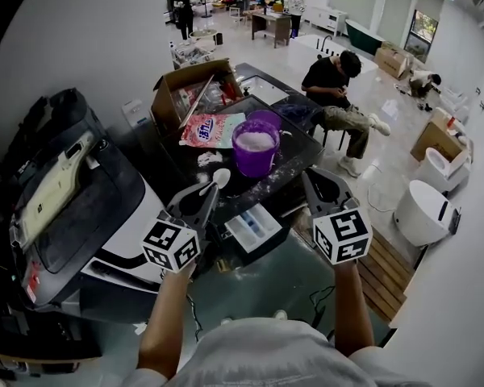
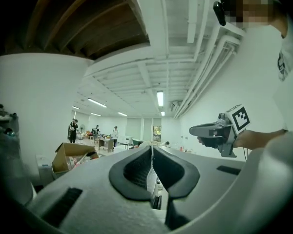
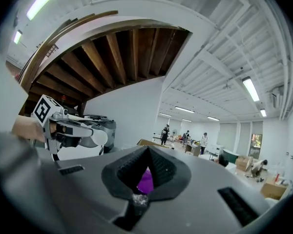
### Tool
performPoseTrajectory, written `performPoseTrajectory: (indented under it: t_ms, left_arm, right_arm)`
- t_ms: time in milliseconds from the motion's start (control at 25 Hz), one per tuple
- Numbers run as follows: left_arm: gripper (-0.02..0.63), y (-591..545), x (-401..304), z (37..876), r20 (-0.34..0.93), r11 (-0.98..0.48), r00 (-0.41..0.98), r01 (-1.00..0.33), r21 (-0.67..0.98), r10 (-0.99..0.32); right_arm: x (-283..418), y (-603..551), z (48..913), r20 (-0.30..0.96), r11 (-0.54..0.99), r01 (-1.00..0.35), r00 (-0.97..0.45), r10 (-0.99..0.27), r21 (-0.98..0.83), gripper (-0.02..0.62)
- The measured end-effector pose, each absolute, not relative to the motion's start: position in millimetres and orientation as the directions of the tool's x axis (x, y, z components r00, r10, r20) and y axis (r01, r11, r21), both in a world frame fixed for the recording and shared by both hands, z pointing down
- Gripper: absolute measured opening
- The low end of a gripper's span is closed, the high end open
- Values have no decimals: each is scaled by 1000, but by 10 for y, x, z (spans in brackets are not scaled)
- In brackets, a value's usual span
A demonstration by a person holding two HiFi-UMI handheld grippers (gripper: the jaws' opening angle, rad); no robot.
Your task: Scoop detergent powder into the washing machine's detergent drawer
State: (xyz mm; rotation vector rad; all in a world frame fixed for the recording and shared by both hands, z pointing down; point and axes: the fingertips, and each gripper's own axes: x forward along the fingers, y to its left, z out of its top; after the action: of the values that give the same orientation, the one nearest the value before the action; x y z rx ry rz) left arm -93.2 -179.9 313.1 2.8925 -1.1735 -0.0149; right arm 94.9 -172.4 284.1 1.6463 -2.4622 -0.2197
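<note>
My left tongs pinch the white scoop by its thin handle. The right tongs are pressed together on nothing. The purple bucket of powder stands on the desk at twelve o'clock, with the open drawer at its six. My worry is that the handle twists under load and spills powder short of the drawer.

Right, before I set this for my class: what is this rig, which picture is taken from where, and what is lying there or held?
No robot: a person holds a two-jaw gripper in each hand. One picture looks down from their head; two ride on the grippers. The left gripper is shut on a white scoop; the right gripper is shut, empty. On the dark surface stand a purple bucket of white powder, a detergent bag and a cardboard box. The detergent drawer is open.
</note>
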Motion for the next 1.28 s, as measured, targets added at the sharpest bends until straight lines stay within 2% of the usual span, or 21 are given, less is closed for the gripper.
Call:
performPoseTrajectory:
  t_ms: [400,800,1280]
  left_arm:
    - [14,-1695,-1092,2735,-56,-709,712,-702,-68,-700]
    - [14,-1686,-1201,2558,-50,-657,673,-734,-172,-738]
    - [14,-1749,-1335,2665,-38,-629,638,-766,-131,-769]
  right_arm:
    - [738,-1731,2611,18,395,-880,-405,-914,265,5]
    - [718,-1771,2569,16,402,-868,-415,-909,291,5]
    - [776,-1828,2651,46,405,-862,-412,-910,303,5]
